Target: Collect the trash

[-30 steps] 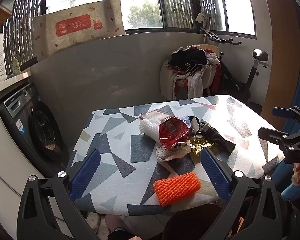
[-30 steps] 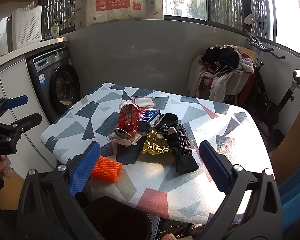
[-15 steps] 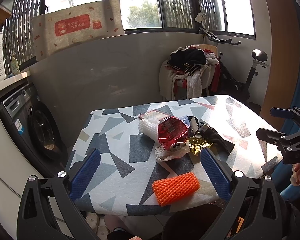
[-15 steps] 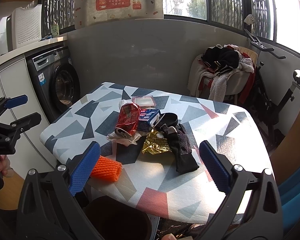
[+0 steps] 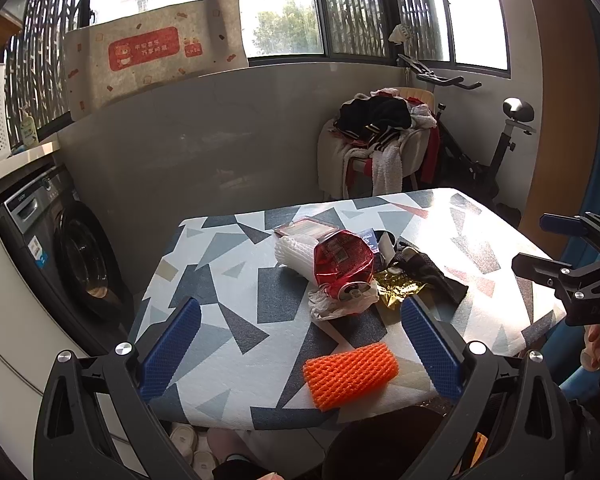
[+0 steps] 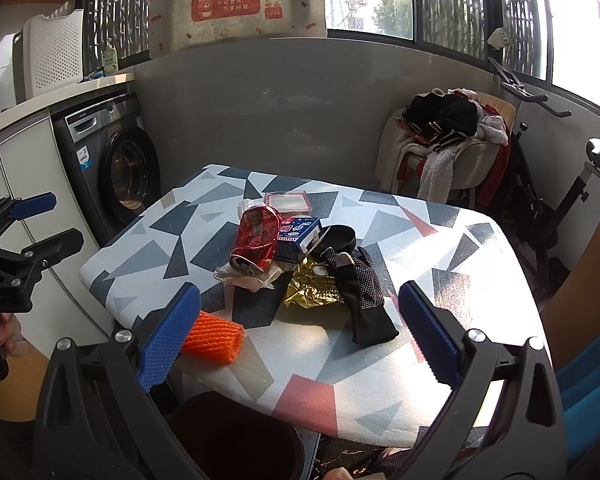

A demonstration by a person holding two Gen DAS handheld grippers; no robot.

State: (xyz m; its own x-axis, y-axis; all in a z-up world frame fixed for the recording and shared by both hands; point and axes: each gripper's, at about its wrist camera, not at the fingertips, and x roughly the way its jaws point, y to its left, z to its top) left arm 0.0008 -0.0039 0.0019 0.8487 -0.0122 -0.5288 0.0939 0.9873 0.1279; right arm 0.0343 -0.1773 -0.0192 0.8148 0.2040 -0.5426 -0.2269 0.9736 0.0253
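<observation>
Trash lies on the patterned table (image 5: 228, 280): a crushed red can (image 5: 342, 262) on crumpled paper, white foam net (image 5: 294, 252), gold wrapper (image 5: 400, 286), black glove (image 6: 358, 292), blue carton (image 6: 298, 236), and an orange foam net (image 5: 350, 374) at the near edge, also in the right wrist view (image 6: 214, 336). My left gripper (image 5: 300, 354) is open and empty, above the near edge, the orange net between its fingers. My right gripper (image 6: 298, 334) is open and empty, back from the pile. A dark bin (image 6: 240, 436) stands below the table edge.
A washing machine (image 6: 116, 164) stands left of the table. A chair piled with clothes (image 6: 448, 140) and an exercise bike (image 6: 556, 200) stand behind it. A flat pink-rimmed packet (image 6: 287, 201) lies at the back of the pile.
The left gripper has drifted very slightly; the table contents sit a little lower and left in its view. The right gripper has hardly moved. Nothing was grasped.
</observation>
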